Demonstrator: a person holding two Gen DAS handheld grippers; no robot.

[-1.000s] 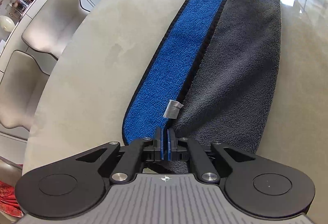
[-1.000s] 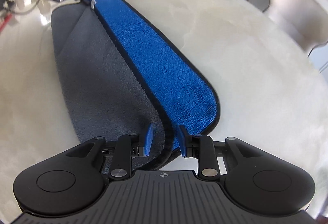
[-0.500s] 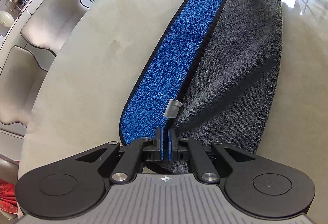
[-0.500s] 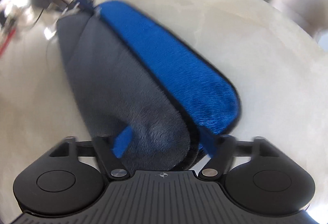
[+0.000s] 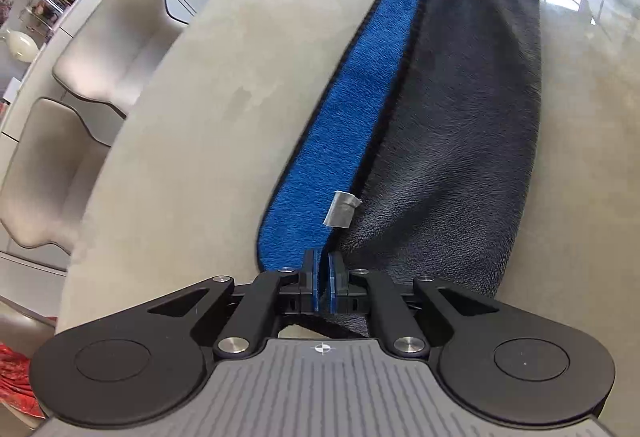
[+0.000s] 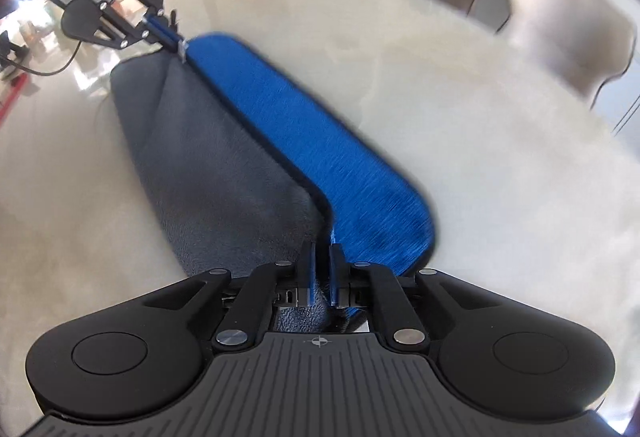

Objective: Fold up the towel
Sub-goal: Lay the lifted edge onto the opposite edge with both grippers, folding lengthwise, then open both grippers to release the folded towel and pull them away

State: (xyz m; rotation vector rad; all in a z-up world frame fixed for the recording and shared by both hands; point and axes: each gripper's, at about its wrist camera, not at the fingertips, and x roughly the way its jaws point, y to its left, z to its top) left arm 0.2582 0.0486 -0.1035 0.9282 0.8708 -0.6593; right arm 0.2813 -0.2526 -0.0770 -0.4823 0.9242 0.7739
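Note:
A towel, grey (image 5: 460, 117) on one face and blue (image 5: 352, 97) on the other, lies folded lengthwise on the pale round table (image 5: 180, 117). Its grey flap covers most of the blue. My left gripper (image 5: 325, 257) is shut on the edge at the near end, just below a small white tag (image 5: 342, 209). In the right wrist view the towel (image 6: 208, 157) runs away from my right gripper (image 6: 323, 249), whose jaws are closing on the black-trimmed edge, pinched between the pads and raised a little. The left gripper (image 6: 172, 37) holds the far end there.
Beige chairs (image 5: 112, 37) stand round the table's edge, two more in the right wrist view (image 6: 568, 21). A black cable (image 6: 48, 69) and small items lie on the far side of the table (image 6: 480, 157). Bare tabletop surrounds the towel.
My right gripper went from open around the towel's end to shut on its edge and rose slightly, lifting that end. The left gripper stayed shut on its end, hardly moving.

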